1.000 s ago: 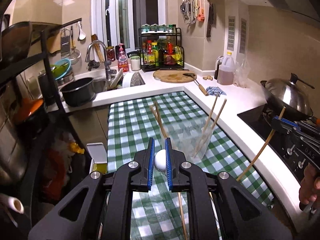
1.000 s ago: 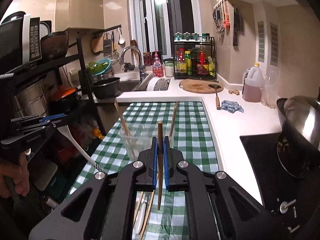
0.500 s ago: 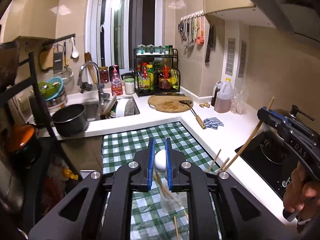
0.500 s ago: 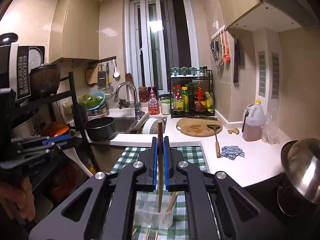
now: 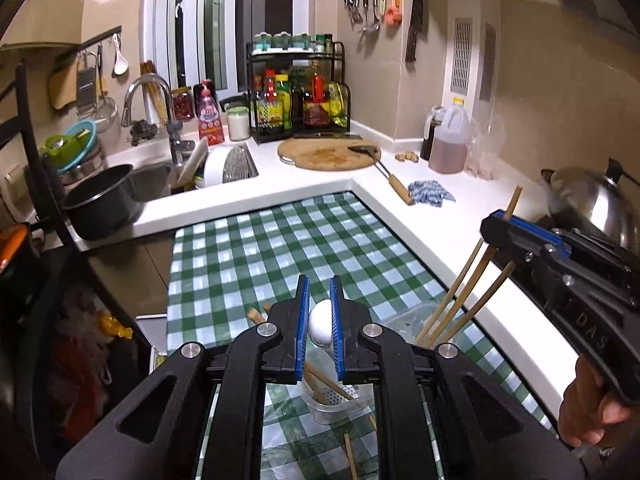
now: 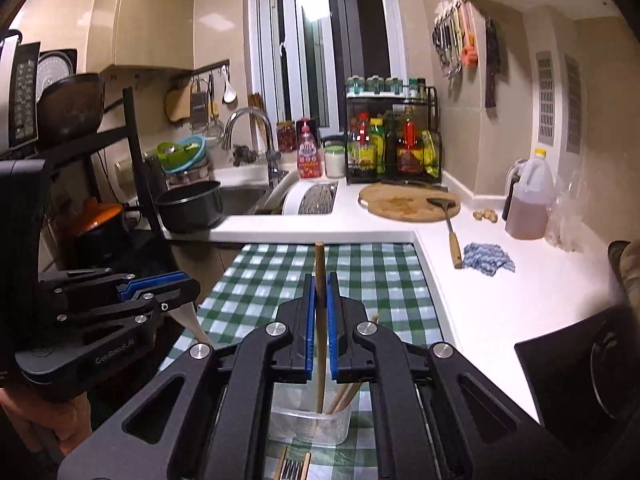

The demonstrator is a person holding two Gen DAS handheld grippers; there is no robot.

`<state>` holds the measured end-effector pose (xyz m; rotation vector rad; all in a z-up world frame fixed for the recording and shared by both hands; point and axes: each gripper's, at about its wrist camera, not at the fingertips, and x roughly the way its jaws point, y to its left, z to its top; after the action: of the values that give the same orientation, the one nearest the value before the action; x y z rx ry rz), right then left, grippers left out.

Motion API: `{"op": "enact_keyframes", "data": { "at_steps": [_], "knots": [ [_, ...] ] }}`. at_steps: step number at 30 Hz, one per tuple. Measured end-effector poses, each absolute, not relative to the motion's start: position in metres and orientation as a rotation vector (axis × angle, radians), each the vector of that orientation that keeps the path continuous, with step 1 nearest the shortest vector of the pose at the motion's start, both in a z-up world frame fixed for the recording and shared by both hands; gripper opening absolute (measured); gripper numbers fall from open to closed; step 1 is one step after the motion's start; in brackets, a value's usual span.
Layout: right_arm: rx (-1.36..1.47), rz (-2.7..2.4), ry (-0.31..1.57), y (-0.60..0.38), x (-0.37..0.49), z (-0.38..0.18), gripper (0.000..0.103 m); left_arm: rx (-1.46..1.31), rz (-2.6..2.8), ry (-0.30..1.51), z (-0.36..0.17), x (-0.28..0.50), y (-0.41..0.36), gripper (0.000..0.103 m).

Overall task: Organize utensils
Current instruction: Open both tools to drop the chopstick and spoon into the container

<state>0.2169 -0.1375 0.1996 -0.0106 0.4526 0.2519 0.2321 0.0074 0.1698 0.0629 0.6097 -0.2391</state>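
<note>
My left gripper [image 5: 319, 312] is shut on the white handle end of a utensil [image 5: 321, 322] and holds it upright over a clear plastic cup [image 5: 328, 404] on the green checked cloth. My right gripper [image 6: 319, 308] is shut on a wooden chopstick [image 6: 320, 320] whose lower end is inside the cup [image 6: 308, 420]. The cup holds a few wooden chopsticks [image 5: 460, 304]. In the left wrist view the right gripper [image 5: 520, 236] shows at the right with the chopstick through it. In the right wrist view the left gripper [image 6: 160, 284] shows at the left with the white utensil below it.
Loose chopsticks [image 5: 350, 456] lie on the cloth [image 5: 280, 248] near the cup. A wok with a steel lid [image 5: 592, 200] sits on the stove at right. A black pot [image 5: 100, 204], sink, cutting board [image 5: 328, 154] and spice rack line the back counter. A black shelf rack stands left.
Both grippers have come down and tilted toward the table. The right gripper's chopstick now reaches into the cup, and the left gripper's white utensil hangs just above it.
</note>
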Motion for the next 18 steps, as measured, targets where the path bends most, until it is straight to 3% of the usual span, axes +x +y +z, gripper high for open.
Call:
{"op": "enact_keyframes", "data": {
  "at_steps": [7, 8, 9, 10, 12, 18],
  "knots": [
    [-0.035, 0.272, 0.502, -0.13, 0.224, 0.178, 0.008, 0.075, -0.237, 0.641, 0.15, 0.241, 0.005, 0.011],
    [-0.043, 0.267, 0.509, -0.129, 0.225, 0.177, 0.01, 0.077, -0.237, 0.644, 0.149, 0.242, 0.005, 0.011],
    [-0.052, 0.26, 0.515, -0.128, 0.225, 0.176, 0.02, 0.078, -0.235, 0.648, 0.148, 0.243, 0.004, 0.013],
    [-0.059, 0.254, 0.521, -0.127, 0.225, 0.175, 0.03, 0.075, -0.237, 0.644, 0.148, 0.243, 0.004, 0.02],
    [-0.065, 0.245, 0.519, -0.127, 0.222, 0.177, 0.037, 0.066, -0.221, 0.615, 0.153, 0.239, 0.006, 0.034],
    [-0.078, 0.204, 0.459, -0.135, 0.199, 0.199, 0.04, 0.01, -0.181, 0.49, 0.186, 0.208, 0.019, 0.036]
  ]
}}
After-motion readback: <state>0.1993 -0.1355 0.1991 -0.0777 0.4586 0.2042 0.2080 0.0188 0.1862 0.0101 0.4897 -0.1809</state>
